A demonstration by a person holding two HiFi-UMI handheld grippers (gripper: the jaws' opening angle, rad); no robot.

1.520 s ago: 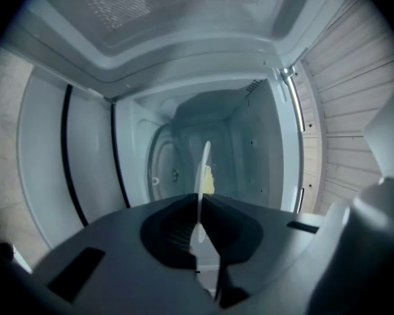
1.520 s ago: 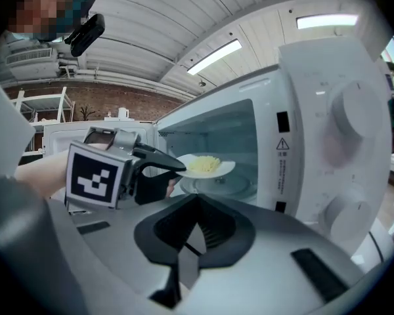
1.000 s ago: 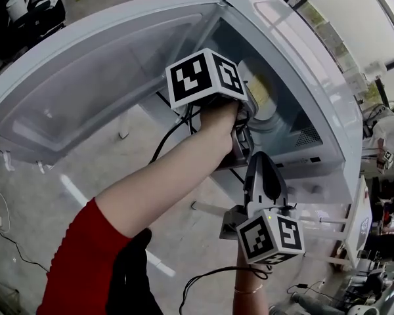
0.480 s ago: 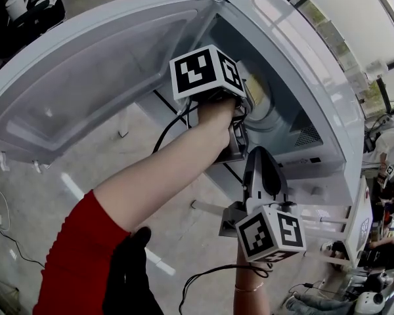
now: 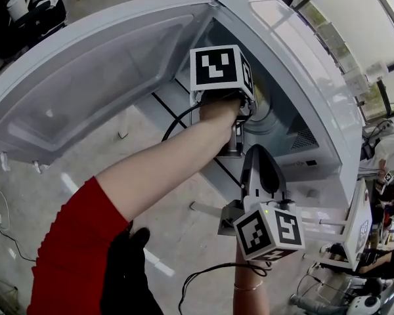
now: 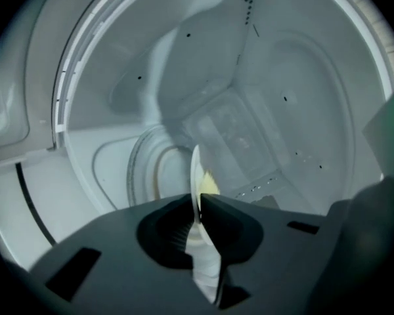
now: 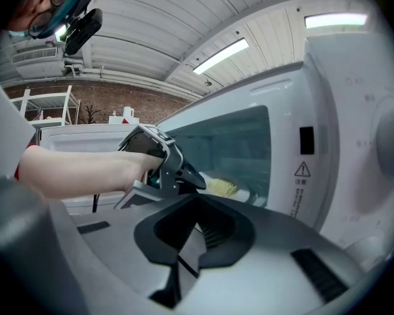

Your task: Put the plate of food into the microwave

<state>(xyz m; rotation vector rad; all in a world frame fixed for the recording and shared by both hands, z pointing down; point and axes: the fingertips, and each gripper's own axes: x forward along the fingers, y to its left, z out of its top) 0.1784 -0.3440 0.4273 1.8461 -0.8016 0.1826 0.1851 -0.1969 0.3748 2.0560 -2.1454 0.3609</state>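
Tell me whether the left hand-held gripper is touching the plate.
Touching. The left gripper view shows the left hand-held gripper with its jaws closed on the rim of the plate, with no gap.

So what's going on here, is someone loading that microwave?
Yes. A person holds a claw tool in each hand. The left claw is inside the open microwave, clamped on the rim of a plate carrying yellow food. The right claw waits outside in front of the microwave, shut and empty. The plate is in the cavity but not yet let go; whether it is resting on anything is unclear.
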